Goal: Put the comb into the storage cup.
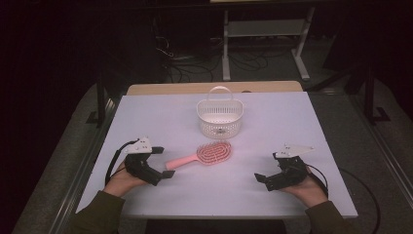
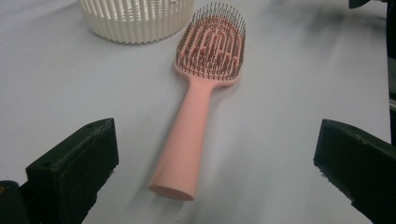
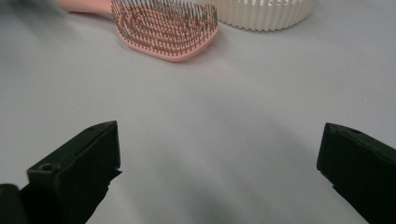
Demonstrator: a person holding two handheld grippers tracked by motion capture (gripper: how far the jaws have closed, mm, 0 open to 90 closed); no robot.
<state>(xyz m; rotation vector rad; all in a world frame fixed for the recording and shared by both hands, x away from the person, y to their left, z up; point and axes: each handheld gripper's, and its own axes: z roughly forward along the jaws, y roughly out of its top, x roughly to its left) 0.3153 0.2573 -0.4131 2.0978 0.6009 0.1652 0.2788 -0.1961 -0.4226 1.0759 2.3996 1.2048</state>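
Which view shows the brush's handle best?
The left gripper view: the brush lies handle-first between its open jaws, whole from butt to bristles. The high view shows it small; the right gripper view shows its head and a handle stub.

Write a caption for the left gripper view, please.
Open left claw facing the pink brush handle-first, white basket behind.

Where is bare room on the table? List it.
Free: the wide strip between the hairbrush and the right gripper, and both flanks of the basket out to the table edges. Crowded: basket-to-brush gap, and the handle end by the left gripper.
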